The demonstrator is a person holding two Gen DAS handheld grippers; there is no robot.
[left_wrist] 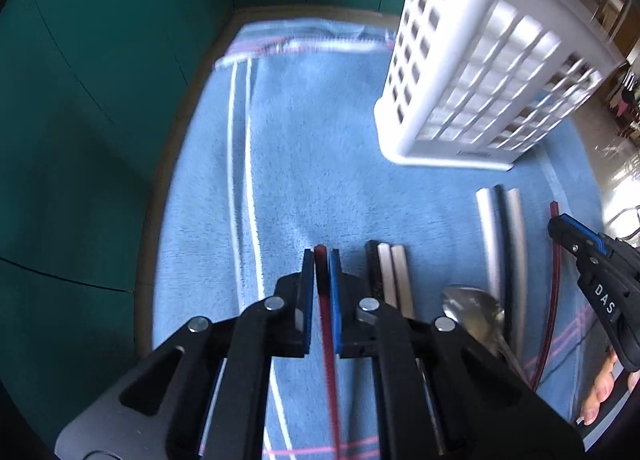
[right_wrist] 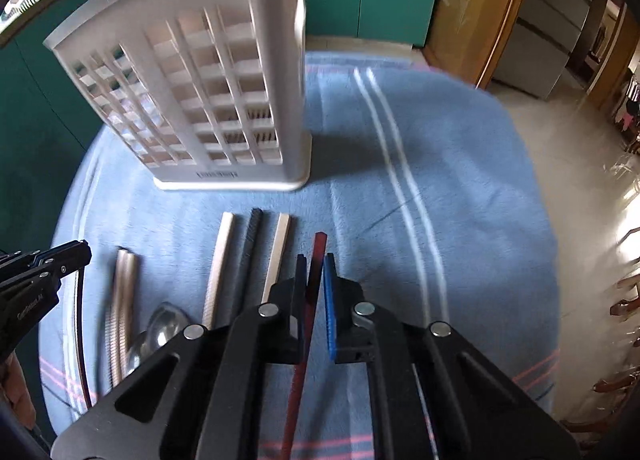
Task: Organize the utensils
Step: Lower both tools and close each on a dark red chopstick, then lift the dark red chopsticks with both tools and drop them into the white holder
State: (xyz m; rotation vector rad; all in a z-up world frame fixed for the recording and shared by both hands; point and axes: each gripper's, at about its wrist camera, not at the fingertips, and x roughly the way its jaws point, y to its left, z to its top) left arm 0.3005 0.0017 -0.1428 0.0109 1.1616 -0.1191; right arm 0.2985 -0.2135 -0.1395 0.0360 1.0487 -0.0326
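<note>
Left wrist view: left gripper (left_wrist: 321, 260) pinches a slim dark-red plastic chopstick (left_wrist: 325, 324); right gripper (right_wrist: 314, 266) clamps its twin (right_wrist: 310, 300) (ridged blue pads), near a white lattice plastic basket (right_wrist: 192, 99) on fuzzy blue towel (right_wrist: 460, 219).

One white slotted holder (right_wrist: 208, 99) at eleven o'clock; two red chopsticks (right_wrist: 316, 260) at six; one spoon (right_wrist: 164, 326) at eight. Five more sticks (right_wrist: 218, 260) between; one blue towel (right_wrist: 460, 219).

both tongs (left_wrist: 321, 260) (right_wrist: 313, 264) are black with blue pads, silver rivets and white lettering.
</note>
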